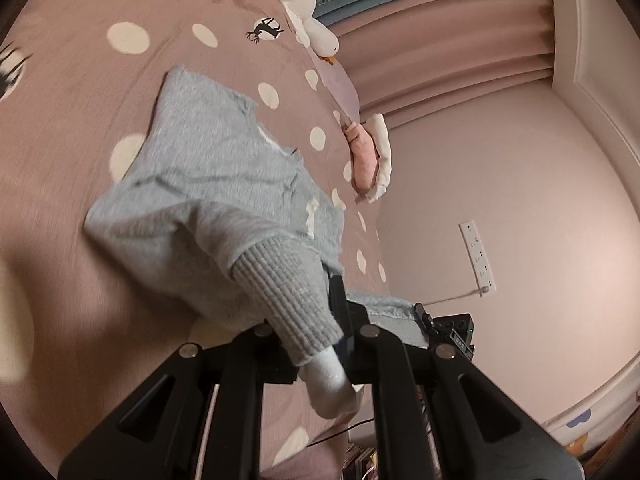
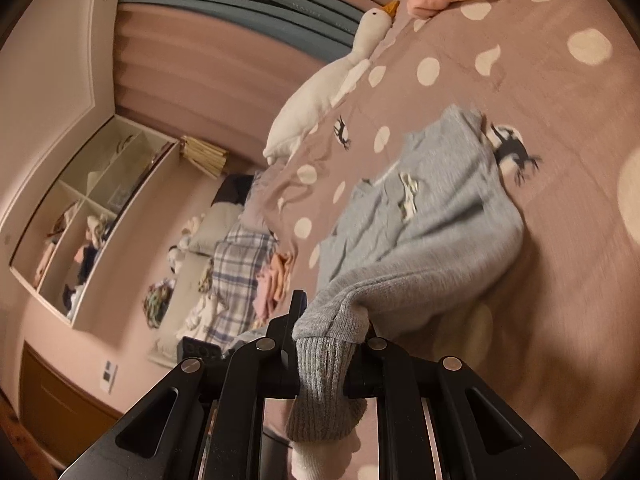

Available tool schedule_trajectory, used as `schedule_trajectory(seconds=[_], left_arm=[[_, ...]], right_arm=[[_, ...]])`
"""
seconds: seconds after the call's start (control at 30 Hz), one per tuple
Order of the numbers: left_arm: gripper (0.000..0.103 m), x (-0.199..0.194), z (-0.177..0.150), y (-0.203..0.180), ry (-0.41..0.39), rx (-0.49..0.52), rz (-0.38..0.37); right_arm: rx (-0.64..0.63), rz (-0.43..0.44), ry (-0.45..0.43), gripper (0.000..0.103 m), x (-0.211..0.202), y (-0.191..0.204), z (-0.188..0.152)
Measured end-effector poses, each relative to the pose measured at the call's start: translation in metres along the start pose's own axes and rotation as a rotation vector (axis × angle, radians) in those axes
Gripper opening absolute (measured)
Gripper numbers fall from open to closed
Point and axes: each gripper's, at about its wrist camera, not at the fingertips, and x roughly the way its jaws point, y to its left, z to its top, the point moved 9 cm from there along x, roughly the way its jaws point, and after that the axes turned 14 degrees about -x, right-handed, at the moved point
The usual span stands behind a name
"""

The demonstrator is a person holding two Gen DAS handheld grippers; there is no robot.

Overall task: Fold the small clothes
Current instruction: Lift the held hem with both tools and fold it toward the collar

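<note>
On the bed [image 1: 72,140], covered by a dotted pink-brown spread, lay the grey garment [image 1: 224,168], its body spread flat near the middle. Left of the garment in the right wrist view stood a wall shelf [image 2: 92,216] and a heap of clothes [image 2: 240,264]. Beyond the garment's far end lay a white goose toy [image 2: 320,92]. Left tongs [image 1: 316,340] were clamped on one ribbed cuff [image 1: 292,300], lifted off the bed. Right tongs [image 2: 324,356] were clamped on the other ribbed cuff [image 2: 324,392], sleeve raised, white lining hanging below.
</note>
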Motion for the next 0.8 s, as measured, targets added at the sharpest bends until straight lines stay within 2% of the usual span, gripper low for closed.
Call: schedule_trajectory(seconds=[0.3, 0.47, 0.67, 0.8], left_arm=[[0.011, 0.038, 0.084, -0.011, -0.017, -0.036, 0.028], [0.011, 0.064, 0.127, -0.006, -0.036, -0.07, 0.057], [0.011, 0.097, 0.169, 0.012, -0.045, -0.101, 0.121], [0.011, 0.114, 0.189, 0.022, -0.04, -0.122, 0.138]], right_arm=[[0.052, -0.035, -0.011, 0.015, 0.038, -0.03, 0.063], [0.083, -0.073, 0.019, 0.015, 0.069, -0.057, 0.091], [0.109, -0.143, 0.066, 0.015, 0.105, -0.09, 0.107], [0.145, -0.176, 0.072, 0.015, 0.117, -0.111, 0.115]])
